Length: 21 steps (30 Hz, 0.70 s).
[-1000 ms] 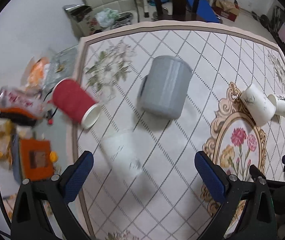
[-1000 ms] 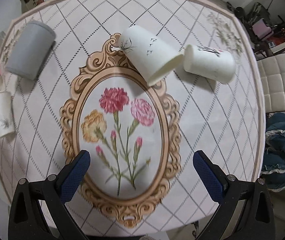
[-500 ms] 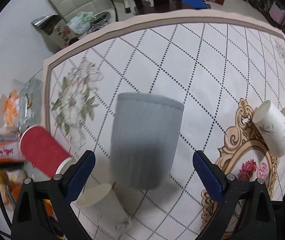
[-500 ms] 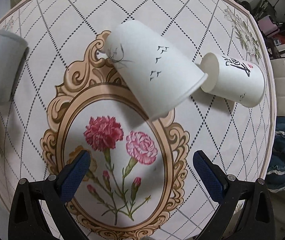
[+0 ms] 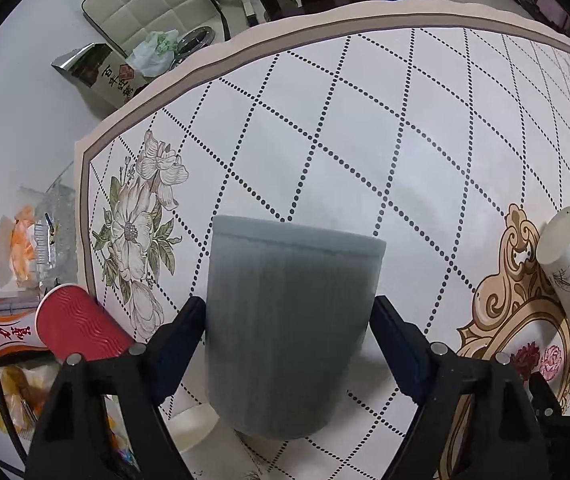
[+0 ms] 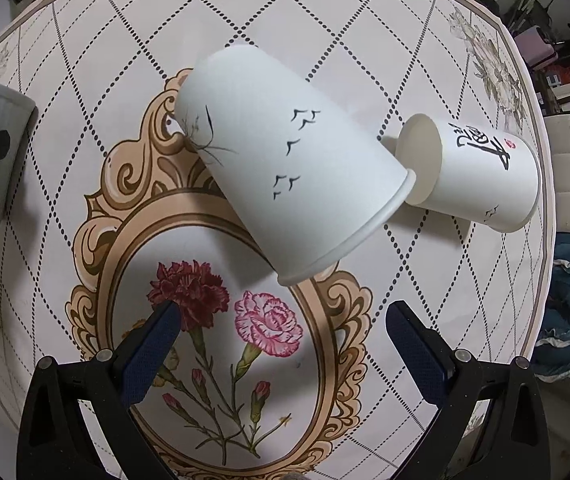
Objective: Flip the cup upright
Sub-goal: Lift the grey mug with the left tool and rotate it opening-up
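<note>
While the left gripper (image 5: 289, 344) straddled the grey cup (image 5: 291, 328), its blue fingers (image 5: 181, 344) stood spread on either side of the wall, very close to it or just touching; whether they already pressed could not be told. The grey cup lay on its side on the tabletop (image 5: 365, 128), one flat end facing away, and which end was the mouth could not be told. To do this step well, the squeeze probably had to land about mid-body, square across the ribbed wall, so the cup would not roll or pivot during the turn upright. A red cup (image 5: 81, 328) lay just beside the left finger and could be knocked. The right gripper (image 6: 283, 340) hovered with fingers (image 6: 153, 352) spread and empty before the white bird-print cup (image 6: 285, 176), which lay on its side touching the calligraphy cup (image 6: 481, 176); it should advance along the tabletop until both fingers flank the wall.
</note>
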Tool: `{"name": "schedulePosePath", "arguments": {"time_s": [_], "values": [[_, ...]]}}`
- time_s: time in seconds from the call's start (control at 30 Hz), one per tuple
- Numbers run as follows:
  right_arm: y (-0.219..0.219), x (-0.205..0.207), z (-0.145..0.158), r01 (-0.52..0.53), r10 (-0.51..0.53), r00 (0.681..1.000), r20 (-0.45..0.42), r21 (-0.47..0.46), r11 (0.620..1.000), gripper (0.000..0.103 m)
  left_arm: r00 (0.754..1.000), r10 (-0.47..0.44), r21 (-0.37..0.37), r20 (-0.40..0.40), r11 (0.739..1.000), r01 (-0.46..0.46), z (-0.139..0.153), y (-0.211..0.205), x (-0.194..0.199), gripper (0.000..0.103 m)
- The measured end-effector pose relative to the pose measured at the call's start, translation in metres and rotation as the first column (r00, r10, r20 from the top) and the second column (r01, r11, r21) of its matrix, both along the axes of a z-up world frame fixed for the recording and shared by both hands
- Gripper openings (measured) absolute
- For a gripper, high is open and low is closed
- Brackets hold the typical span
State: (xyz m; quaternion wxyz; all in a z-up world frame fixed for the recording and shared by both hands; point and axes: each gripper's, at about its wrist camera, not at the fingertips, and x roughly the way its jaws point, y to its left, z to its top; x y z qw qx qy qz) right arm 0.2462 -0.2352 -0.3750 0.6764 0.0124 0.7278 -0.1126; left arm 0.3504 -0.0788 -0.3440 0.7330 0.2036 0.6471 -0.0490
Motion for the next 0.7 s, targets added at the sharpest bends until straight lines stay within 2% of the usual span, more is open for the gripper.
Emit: {"name": "schedulePosePath", "arguments": {"time_s": [0.1,0.27,0.5,0.7], "values": [[0.001,0.007,0.005,-0.007,0.007,1.000,0.009,-0.003,1.000,0.103,1.000,-0.002,0.006,0.014,1.000,0.002,0.004,0.000,-0.003,0.082],[0.002,0.006,0.021,-0.006,0.006,1.000,0.027,0.009,1.000,0.103,0.999,0.006,-0.015,0.039,1.000,-0.005,0.030,-0.005,-0.028,0.081],[-0.002,-0.029,0.050,0.015,-0.016,0.997,0.076,0.008,1.000,0.103,0.997,0.033,-0.075,0.074,0.997,-0.028,0.078,-0.002,-0.079,0.081],[-0.012,-0.081,0.076,0.074,-0.075,0.989,0.128,0.013,0.997,0.103,0.997,0.068,-0.163,0.030,0.985,-0.062,0.095,0.000,-0.136,0.081]]}}
